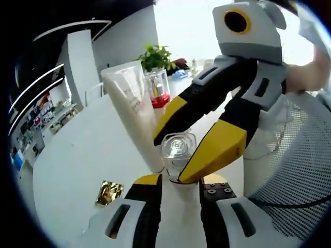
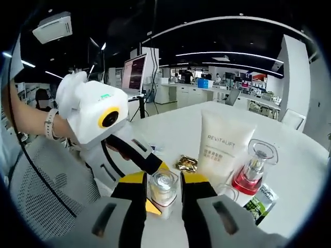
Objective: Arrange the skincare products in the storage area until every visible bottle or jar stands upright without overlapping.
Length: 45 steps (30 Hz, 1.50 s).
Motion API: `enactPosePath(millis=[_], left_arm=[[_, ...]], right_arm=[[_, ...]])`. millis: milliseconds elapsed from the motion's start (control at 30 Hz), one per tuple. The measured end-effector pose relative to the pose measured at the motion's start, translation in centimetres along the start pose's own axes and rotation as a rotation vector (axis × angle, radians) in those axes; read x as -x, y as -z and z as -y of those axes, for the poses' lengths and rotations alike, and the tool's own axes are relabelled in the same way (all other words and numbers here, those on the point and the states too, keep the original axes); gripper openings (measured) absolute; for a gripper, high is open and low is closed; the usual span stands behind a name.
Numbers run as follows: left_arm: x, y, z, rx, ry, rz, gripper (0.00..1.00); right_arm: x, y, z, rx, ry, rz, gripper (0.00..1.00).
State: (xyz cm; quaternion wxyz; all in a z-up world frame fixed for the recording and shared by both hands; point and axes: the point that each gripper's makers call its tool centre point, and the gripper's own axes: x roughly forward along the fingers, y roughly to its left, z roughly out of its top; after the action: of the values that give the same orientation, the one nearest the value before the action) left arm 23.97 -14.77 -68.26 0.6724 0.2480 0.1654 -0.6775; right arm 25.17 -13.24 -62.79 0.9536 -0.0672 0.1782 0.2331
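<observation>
Gripping one clear bottle, both tongs

Small clear bottle [image 2: 163,192], faceted cap, red base: upright on white desk [image 1: 77,160], clamped by right tongs [image 2: 163,199] and left tongs [image 1: 180,182]. Just beside: white tube [image 2: 223,150] marked REVITALIFT, upright; red-based bottle [image 2: 254,170], clear cap. Gold wrapper [image 1: 109,193] nearby.

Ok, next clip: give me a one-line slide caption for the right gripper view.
Both grippers meet at a small clear bottle on the white table, beside an upright white tube and red-based bottle.
</observation>
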Motion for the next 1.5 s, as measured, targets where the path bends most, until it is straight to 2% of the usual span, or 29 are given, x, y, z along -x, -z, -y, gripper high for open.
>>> enactPosePath(millis=[167,333,467,733,800,900,967,1033,1100,1333,1400,1500], left_arm=[[0.2,0.3,-0.4,0.008,-0.015,-0.014,0.27],[0.3,0.8,-0.9,0.026,-0.030,-0.031,0.26],[0.6,1.3,-1.3,0.047,-0.042,-0.051,0.25],[0.7,2.0,-1.7,0.081,-0.056,-0.079,0.23],[0.8,2.1,-1.7,0.083,-0.056,-0.081,0.21],[0.8,2.2,-1.8,0.092,-0.064,-0.087,0.16],[0.8,2.1,-2.0,0.102,-0.072,-0.085,0.14],[0.6,2.1,-1.7,0.129,-0.054,-0.083,0.14],[0.3,2.4,-1.4,0.115,-0.046,-0.099,0.15],[-0.1,2.5,-0.9,0.096,-0.029,-0.124,0.12],[-0.2,2.5,-0.6,0.112,-0.013,-0.132,0.12],[-0.4,2.6,-0.9,0.120,-0.025,-0.143,0.11]], right_arm=[[0.9,-0.2,0.2,-0.015,0.009,0.024,0.24],[2.0,-0.2,0.2,-0.073,-0.003,0.044,0.23],[3.0,0.1,0.1,-0.073,-0.007,0.034,0.21],[5.3,2.4,1.4,-0.060,-0.002,-0.045,0.21],[5.8,3.6,2.0,-0.057,0.000,-0.100,0.22],[6.0,4.9,3.0,-0.065,0.005,-0.148,0.23],[5.8,5.2,3.8,-0.058,0.020,-0.158,0.22],[5.6,5.9,4.1,-0.054,0.016,-0.198,0.22],[5.3,6.1,4.5,-0.044,0.019,-0.213,0.22],[4.3,6.5,4.7,-0.032,-0.005,-0.251,0.21],[4.0,6.7,4.7,-0.039,-0.020,-0.258,0.20],[3.7,6.7,4.7,-0.036,-0.026,-0.269,0.20]])
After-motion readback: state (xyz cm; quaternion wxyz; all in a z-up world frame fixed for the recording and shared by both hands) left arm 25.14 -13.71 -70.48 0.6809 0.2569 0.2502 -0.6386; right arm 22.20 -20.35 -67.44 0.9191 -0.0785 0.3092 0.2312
